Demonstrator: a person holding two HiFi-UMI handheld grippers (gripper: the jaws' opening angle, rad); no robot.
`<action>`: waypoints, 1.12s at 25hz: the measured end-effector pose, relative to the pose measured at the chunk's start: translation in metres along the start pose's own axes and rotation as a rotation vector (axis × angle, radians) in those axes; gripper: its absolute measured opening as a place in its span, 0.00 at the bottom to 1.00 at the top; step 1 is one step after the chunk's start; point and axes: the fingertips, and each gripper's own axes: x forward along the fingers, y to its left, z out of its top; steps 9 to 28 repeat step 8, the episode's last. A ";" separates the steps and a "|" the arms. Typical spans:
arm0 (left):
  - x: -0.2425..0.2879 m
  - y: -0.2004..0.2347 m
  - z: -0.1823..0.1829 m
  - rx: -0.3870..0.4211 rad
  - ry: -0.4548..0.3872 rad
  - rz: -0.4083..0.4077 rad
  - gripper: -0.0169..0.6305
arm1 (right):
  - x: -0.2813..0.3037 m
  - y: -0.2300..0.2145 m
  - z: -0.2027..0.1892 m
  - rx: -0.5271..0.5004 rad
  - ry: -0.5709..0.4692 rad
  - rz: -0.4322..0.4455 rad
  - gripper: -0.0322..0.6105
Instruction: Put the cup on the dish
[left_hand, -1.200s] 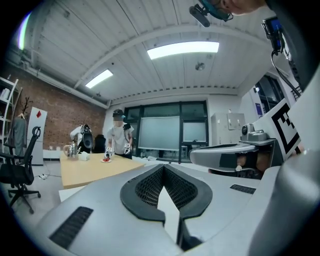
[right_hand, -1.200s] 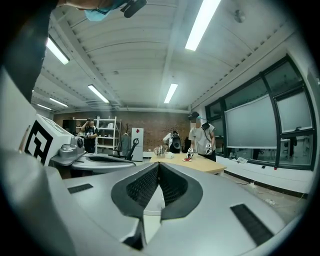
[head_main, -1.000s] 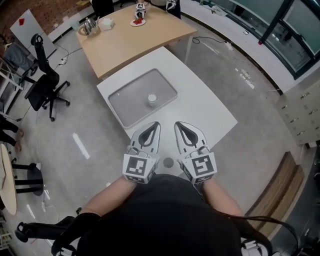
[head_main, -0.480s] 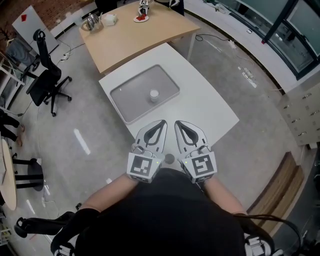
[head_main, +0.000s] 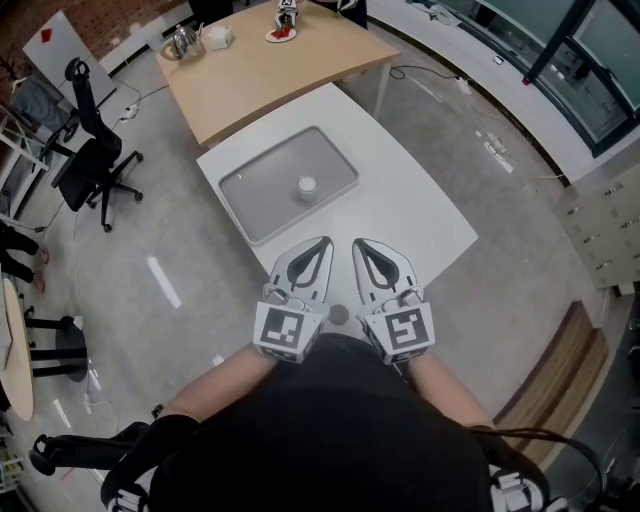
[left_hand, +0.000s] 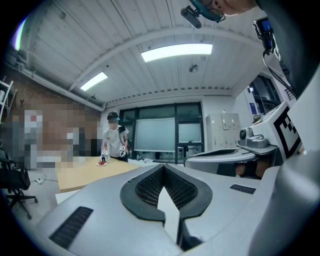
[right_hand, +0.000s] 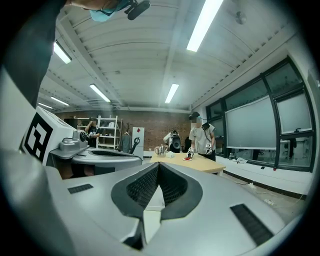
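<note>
You hold both grippers low and close to your body, over the near edge of the white table (head_main: 425, 215), side by side and pointing away from you. The left gripper (head_main: 322, 246) has its 2 jaws closed tip to tip, and nothing is between them. The right gripper (head_main: 361, 245) is the same: jaws together, empty. This looks like a rest pose, because neither tool is near the things of the task. The cup (head_main: 307, 186) stands upright on the grey dish (head_main: 255, 195), about at its middle, well apart from both grippers. The dish lies on the far half of the table, turned a little against the table edges. Because the cup is already inside the dish, I judge that the task is either finished or not started with another cup; the pictures do not show which. If you must take this cup, you need first to open 1 gripper and reach forward over the near rim of the dish. The cup is small and light, so a closing jaw can easily push it over.
</note>
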 end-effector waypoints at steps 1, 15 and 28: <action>0.000 0.000 0.000 0.003 -0.002 -0.001 0.04 | -0.001 0.000 0.001 0.003 -0.001 -0.001 0.07; -0.008 -0.007 0.000 -0.019 0.000 -0.021 0.04 | -0.006 0.003 -0.003 -0.018 0.000 -0.013 0.07; -0.008 -0.007 0.000 -0.019 0.000 -0.021 0.04 | -0.006 0.003 -0.003 -0.018 0.000 -0.013 0.07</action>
